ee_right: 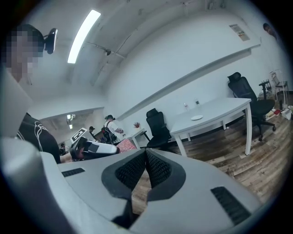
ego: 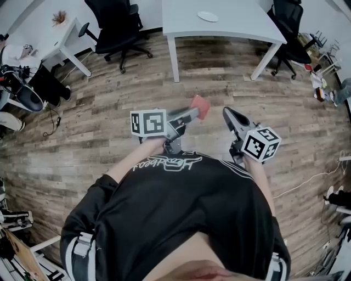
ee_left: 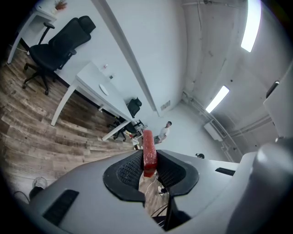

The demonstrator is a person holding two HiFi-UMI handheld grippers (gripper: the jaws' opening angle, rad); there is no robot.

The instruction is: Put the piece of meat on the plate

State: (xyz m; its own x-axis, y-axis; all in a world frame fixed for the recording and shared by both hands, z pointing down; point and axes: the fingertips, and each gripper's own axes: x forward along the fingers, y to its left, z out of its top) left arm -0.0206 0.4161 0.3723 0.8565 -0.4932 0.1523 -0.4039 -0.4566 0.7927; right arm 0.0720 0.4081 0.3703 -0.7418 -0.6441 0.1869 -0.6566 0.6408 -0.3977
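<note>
Carrying step in hand: left tool [ego: 193, 112] clamping thin red slab of meat [ego: 201, 106] edge-on between ribbed black pads, holding it out over wood-plank floor [ego: 109, 126]. Right tool [ego: 230, 116] hanging alongside, jaws pressed together on nothing. Round white plate [ego: 208, 16] sitting on pale worktop [ego: 241, 27], well apart from meat. Next move likely calling for walking closer, then lowering meat flat onto plate.

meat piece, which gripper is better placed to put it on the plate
Left: the left gripper clamps the meat piece; the right gripper is shut, empty. The plate lies ahead on the table.
</note>
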